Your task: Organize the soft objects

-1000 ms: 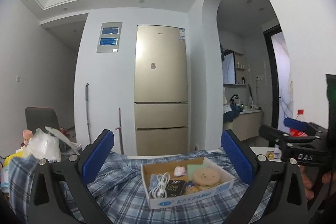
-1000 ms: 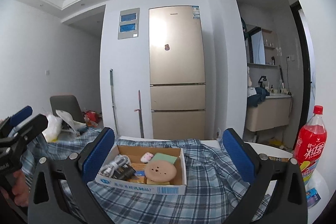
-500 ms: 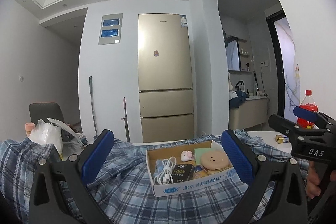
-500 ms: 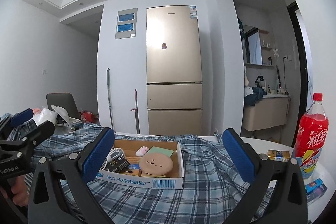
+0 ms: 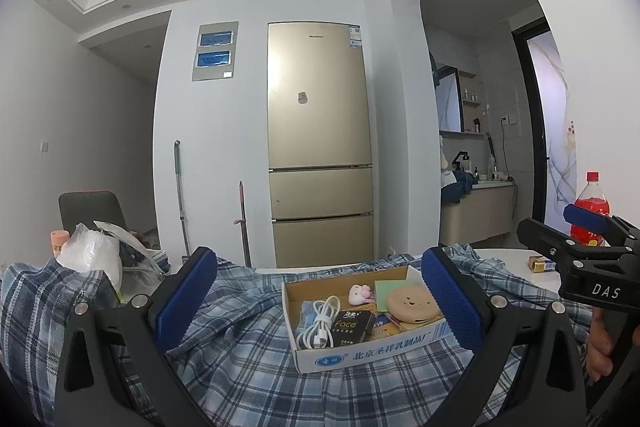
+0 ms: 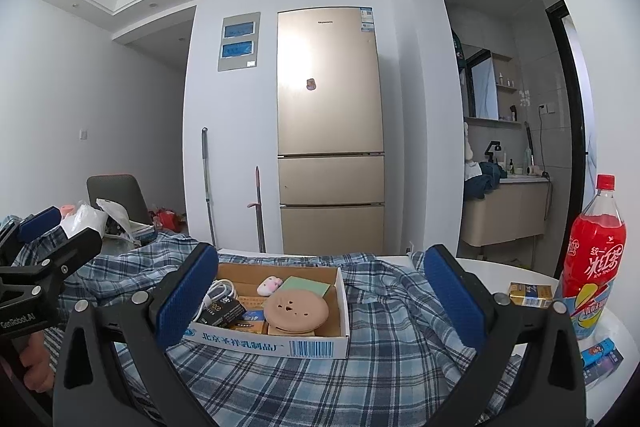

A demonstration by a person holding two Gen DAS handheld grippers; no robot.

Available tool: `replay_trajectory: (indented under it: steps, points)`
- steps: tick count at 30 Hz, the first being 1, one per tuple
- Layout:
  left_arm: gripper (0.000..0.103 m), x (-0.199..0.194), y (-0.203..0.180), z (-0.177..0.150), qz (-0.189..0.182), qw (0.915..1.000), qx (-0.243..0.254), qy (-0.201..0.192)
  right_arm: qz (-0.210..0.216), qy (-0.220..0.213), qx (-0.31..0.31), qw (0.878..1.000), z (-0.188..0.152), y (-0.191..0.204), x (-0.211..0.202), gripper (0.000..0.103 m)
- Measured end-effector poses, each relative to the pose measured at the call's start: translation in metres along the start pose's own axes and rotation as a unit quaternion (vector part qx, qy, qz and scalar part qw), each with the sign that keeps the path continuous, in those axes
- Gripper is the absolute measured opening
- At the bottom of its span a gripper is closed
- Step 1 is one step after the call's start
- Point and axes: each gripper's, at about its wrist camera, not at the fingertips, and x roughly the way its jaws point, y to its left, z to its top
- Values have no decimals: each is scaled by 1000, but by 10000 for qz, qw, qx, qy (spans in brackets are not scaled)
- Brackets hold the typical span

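Observation:
A blue plaid cloth point(image 5: 248, 359) point(image 6: 372, 359) lies crumpled over a white table. On it stands an open cardboard box point(image 5: 360, 353) point(image 6: 276, 345) holding a round tan plush point(image 5: 412, 303) point(image 6: 297, 310), a small pink plush point(image 5: 357, 294) point(image 6: 269, 285), a green pad point(image 6: 310, 286), a white cable point(image 5: 320, 323) and a black packet point(image 5: 350, 326). My left gripper point(image 5: 318, 301) is open and empty, just in front of the box. My right gripper point(image 6: 320, 301) is open and empty, also before the box. Each gripper shows at the edge of the other's view.
A red drink bottle point(image 6: 594, 259) point(image 5: 592, 205) stands at the table's right edge, with a yellow pack point(image 6: 530, 294) and a blue packet point(image 6: 600, 355) near it. A white plastic bag point(image 5: 90, 257) and a grey chair point(image 5: 90, 211) are at the left. A fridge point(image 5: 320, 155) stands behind.
Both grippers have tilted or risen slightly, so the box and cloth sit lower and fuller in view. The bottle has come into the left wrist view. Both grippers stay open.

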Motion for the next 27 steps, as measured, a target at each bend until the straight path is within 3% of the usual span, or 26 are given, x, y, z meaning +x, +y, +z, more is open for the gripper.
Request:
replay_trajectory:
  steps: [27]
  points:
    - [103,4,1,1,27,10000,2,51,-67,27,-55,10000,-1,0,2,103]
